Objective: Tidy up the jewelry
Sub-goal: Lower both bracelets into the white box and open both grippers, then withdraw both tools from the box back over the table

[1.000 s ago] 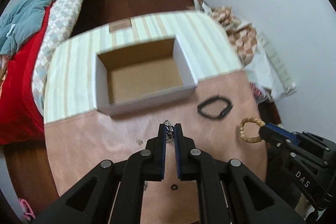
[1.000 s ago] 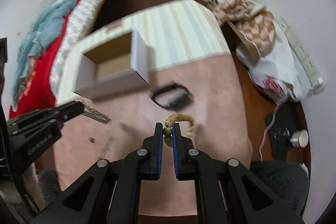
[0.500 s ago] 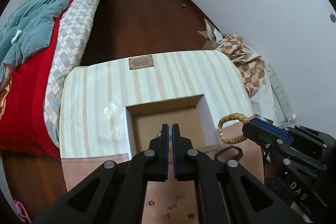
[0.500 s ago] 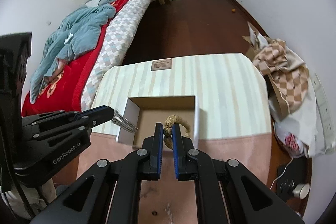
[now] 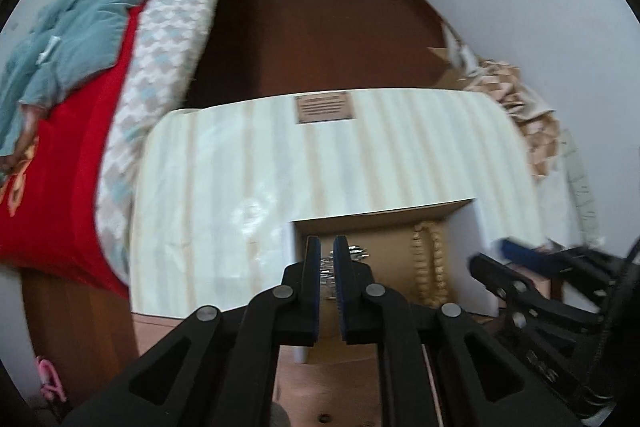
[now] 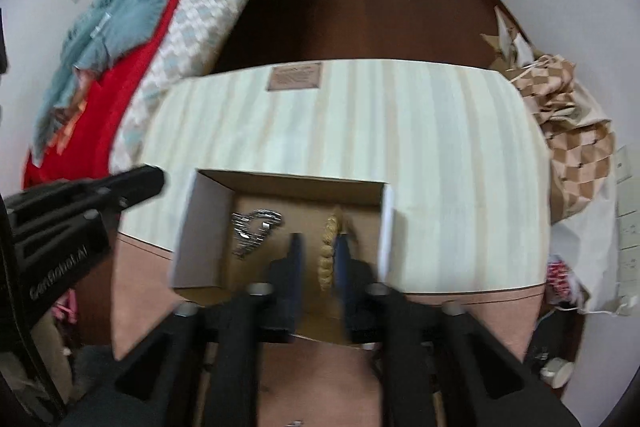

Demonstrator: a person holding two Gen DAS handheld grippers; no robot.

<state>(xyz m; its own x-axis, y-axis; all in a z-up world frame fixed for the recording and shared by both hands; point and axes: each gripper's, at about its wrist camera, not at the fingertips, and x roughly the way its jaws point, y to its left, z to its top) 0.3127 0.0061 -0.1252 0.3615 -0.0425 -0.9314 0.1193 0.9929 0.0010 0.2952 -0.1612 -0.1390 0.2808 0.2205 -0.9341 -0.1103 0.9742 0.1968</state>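
1. The cardboard box (image 6: 208, 227) stands open on the counter (image 6: 440, 147), across the edge where the striped cloth meets the pinkish-brown cover (image 6: 460, 315).
2. The right claw (image 6: 318, 257) points steeply down into the box. Its jaws are opening and stand apart; the beaded bracelet (image 6: 330, 251) lies between them on the box floor, and the pads no longer press on it.
3. In the left wrist view the beaded bracelet (image 5: 430, 267) shows as a long pale loop toward the right wall of the box (image 5: 480, 227).
4. The left claw (image 5: 327, 275) hangs over the left part of the box with its blue pads almost together, a narrow slit left between them. Metal links show in and behind that slit, but motion blur hides whether the pads still pinch them.
5. In the right wrist view the left claw (image 6: 152, 183) sits at the box's left rim, and the silver chain bracelet (image 6: 254, 231) lies bunched on the box floor, left of the beaded bracelet and apart from it.
6. A bed (image 6: 132, 39) with red and blue-green covers stands to the left beyond the counter; checked paper bags (image 6: 572, 131) lie at the right, against the wall.
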